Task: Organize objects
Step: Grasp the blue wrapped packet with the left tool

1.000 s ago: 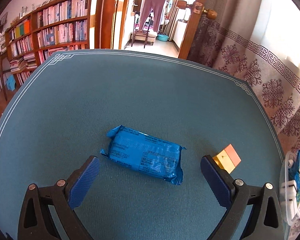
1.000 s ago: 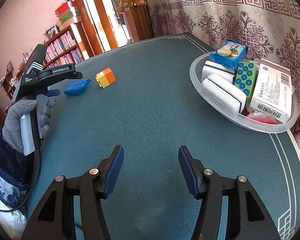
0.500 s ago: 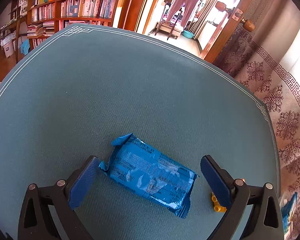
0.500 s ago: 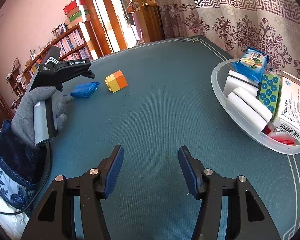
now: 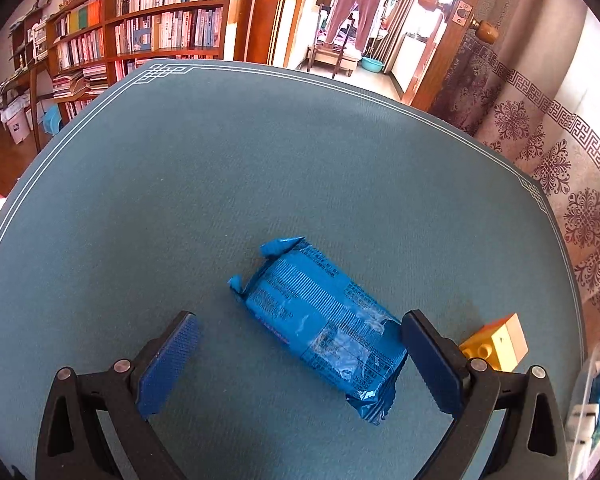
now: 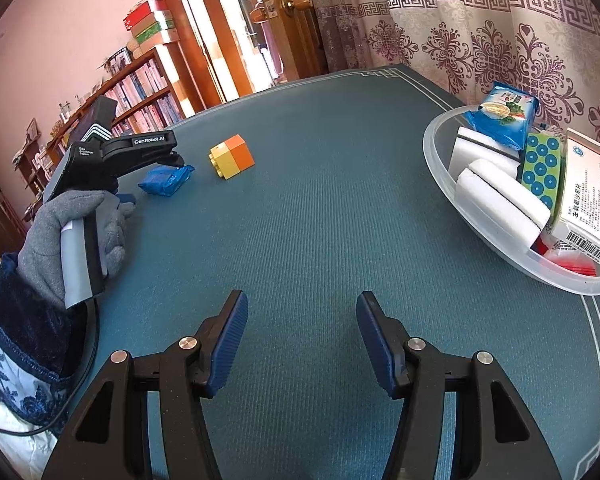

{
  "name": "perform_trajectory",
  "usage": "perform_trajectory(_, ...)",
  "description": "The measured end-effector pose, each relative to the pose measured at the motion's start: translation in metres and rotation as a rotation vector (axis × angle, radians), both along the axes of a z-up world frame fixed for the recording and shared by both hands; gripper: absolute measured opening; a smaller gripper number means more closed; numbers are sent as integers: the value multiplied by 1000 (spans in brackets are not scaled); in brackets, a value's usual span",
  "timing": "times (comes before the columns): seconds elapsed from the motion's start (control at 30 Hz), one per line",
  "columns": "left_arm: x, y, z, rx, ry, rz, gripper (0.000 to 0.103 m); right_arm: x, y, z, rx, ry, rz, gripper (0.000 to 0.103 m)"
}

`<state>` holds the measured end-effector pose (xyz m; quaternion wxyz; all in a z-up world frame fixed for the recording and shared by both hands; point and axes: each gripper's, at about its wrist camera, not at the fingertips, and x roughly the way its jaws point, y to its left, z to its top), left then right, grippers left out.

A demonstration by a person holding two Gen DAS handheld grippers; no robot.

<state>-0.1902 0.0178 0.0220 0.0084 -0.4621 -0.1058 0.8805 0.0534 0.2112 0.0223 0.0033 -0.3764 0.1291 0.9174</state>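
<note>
The crinkled blue foil snack packet (image 5: 320, 324) lies flat on the teal felt-covered table (image 5: 260, 184), between the spread fingers of the left gripper (image 5: 300, 364), which stands released with nothing yet clamped. In the left wrist view the packet's long axis runs diagonally, one crimped end pointing up-left and away, the other down-right toward the right-hand finger (image 5: 432, 364), which sits just beside or touching it; the left-hand finger is well apart. So the packet sits off-centre and skewed in the gap, and closing now would probably pinch it near one end or push it round, unless the gripper shifts and turns first. Just beyond that finger rests the yellow-and-orange plastic building brick (image 5: 496, 342), near the packet but apart from it. The right gripper (image 6: 300, 336) hovers wide apart and empty over bare felt, likely waiting its turn. Off to its right stands the clear plastic bowl (image 6: 436, 148), already holding boxes and packets, the probable destination.
</note>
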Motion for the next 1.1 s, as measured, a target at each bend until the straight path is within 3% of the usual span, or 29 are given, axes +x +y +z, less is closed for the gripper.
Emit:
perform_trajectory(0.27,10,-24,0,6,19,51,102,0,-7,0,10,-2,18,58)
perform_trajectory(0.33,10,-23,1,3,30,49,96,-1,-10,0,17,-2,23,58)
perform_trajectory(0.43,10,-18,3,4,56,26,84,-3,-12,1,26,-5,25,58)
perform_trajectory(0.6,13,-13,7,37,90,-36,53,-12,-15,2,50,-10,34,58)
perform_trajectory(0.67,13,-13,7,56,92,-54,47,-16,-17,2,60,-10,41,58)
perform_trajectory(0.83,12,-22,7,75,86,-44,50,-34,-23,4,94,-9,58,58)
perform_trajectory(1.0,13,-28,5,15,73,-1,78,-47,-28,9,110,4,71,58)
perform_trajectory(1.1,12,-31,4,26,63,8,82,-50,-33,8,111,5,80,58)
